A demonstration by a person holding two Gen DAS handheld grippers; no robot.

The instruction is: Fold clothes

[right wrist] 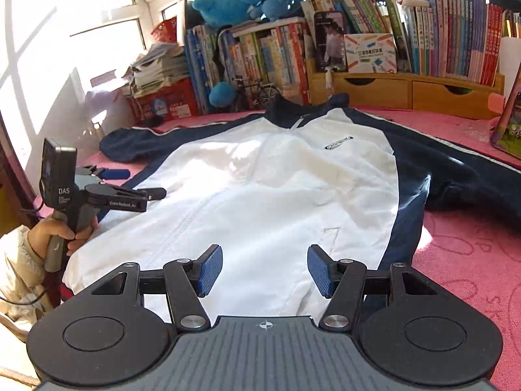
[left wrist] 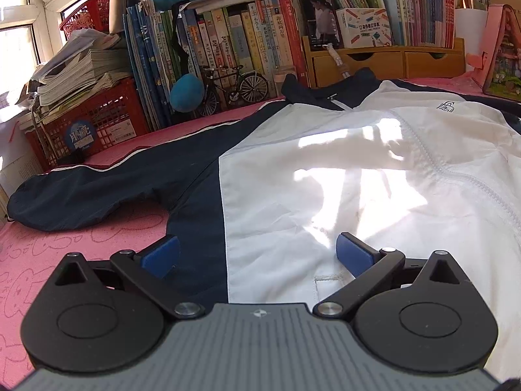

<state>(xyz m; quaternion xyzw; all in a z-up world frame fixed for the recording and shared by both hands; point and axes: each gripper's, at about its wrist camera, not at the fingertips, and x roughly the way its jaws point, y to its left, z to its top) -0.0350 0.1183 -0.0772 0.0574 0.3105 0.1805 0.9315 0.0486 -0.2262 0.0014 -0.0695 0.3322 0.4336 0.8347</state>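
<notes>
Across the pink mat (right wrist: pixel 462 260) that covers the tabletop, a white and navy jacket (right wrist: pixel 270 189) lies face up and unfolded, collar toward the far edge by the row of books (right wrist: pixel 456 39), hem at the near edge, both navy sleeves spread out to the side edges. No fold looks started.

My judgement of the risk: the thin fabric could bunch or slide on the mat if only one side of the hem is lifted, and the long sleeve (left wrist: pixel 81 192) could trail and drag the body askew. A shallow pinch might catch only the top layer.

Over the near hem, the right gripper (right wrist: pixel 265 272) has its jaws partly apart, nothing between the blue pads (right wrist: pixel 210 270), no contact visible. The left gripper (left wrist: pixel 257 255) hovers at the hem's other side, jaws spread wide and empty, held by a hand (right wrist: pixel 62 233) seen in the right wrist view.
</notes>
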